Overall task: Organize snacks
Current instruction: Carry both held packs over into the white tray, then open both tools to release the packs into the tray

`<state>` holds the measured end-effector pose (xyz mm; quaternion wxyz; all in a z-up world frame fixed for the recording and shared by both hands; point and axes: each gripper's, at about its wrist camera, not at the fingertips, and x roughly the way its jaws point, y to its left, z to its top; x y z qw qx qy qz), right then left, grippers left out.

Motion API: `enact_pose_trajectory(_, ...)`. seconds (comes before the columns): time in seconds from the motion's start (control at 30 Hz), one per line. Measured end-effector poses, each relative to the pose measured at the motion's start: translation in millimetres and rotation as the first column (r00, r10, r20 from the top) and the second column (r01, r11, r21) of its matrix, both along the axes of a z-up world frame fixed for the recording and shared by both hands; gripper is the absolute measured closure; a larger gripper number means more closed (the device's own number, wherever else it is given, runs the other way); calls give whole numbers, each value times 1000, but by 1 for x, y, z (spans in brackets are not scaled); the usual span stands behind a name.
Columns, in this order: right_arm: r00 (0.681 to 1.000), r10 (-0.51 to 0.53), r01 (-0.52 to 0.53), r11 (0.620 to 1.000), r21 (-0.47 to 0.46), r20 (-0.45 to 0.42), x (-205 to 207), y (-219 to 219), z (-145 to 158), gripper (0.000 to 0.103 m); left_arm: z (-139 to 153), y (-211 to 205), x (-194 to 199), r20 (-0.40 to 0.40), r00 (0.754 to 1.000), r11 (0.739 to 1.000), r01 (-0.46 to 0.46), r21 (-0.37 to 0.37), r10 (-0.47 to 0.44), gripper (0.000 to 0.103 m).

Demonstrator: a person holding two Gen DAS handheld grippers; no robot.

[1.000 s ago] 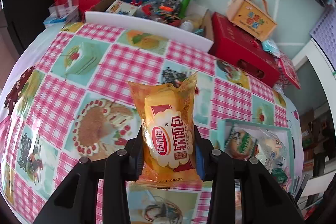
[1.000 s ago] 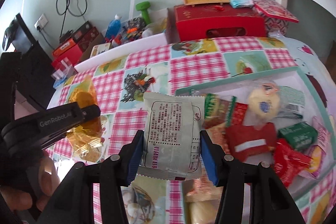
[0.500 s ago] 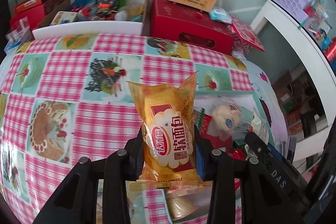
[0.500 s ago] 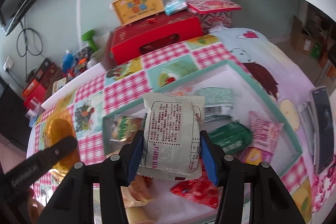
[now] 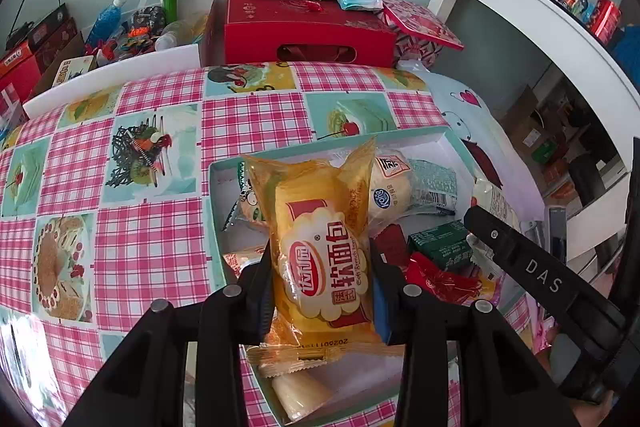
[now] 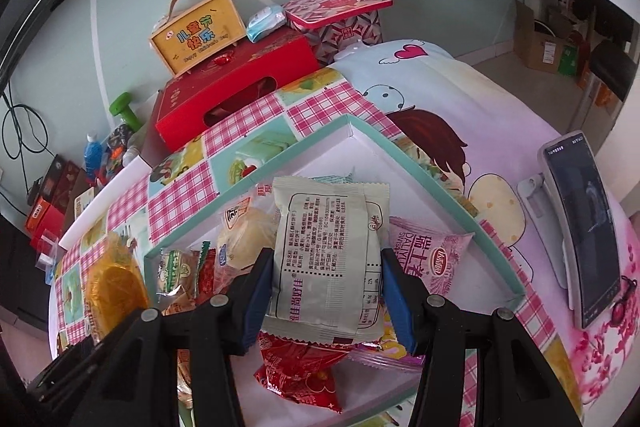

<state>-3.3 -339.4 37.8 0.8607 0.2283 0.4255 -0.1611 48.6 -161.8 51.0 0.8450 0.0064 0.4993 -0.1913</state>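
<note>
The left gripper (image 5: pixel 322 293) was pinched shut on an orange soft-bread packet (image 5: pixel 320 251), its fingers (image 5: pixel 262 291) pressed against the wrapper's two sides, and the packet was held upright. The right gripper (image 6: pixel 326 297) was clamped likewise on a pale grey biscuit packet (image 6: pixel 326 259), printed back towards the camera.

Within the last second both packets had been carried from above the checked tablecloth (image 5: pixel 160 155) to above the teal-rimmed tray (image 6: pixel 432 183), neither grip having altered (the wrappers sat between the fingers exactly as before). In the left view, the tray that had lain at four o'clock was now directly beneath the bread packet, with a round bun (image 5: pixel 390 189) at one o'clock and a green packet (image 5: pixel 440 245) at three o'clock. In the right view, a pink packet (image 6: pixel 430 259) lay at three o'clock and a red one (image 6: pixel 304 371) at six.

The carry was judged nearly finished: lowering and release into the already crowded tray remained.
</note>
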Motion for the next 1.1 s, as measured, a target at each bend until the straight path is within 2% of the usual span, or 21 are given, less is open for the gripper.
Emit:
enact_pose_trajectory(0.43,1000,27,-27,1000,7,6,4,3,-2,48,-11,-16,-1,17,999,999,41,19,-42,63)
enact_pose_trajectory(1.1,997,65,-65,998,-5,-48,14,14,-16,46,-26,-20,4,-29,998,998,48,30,-47,59)
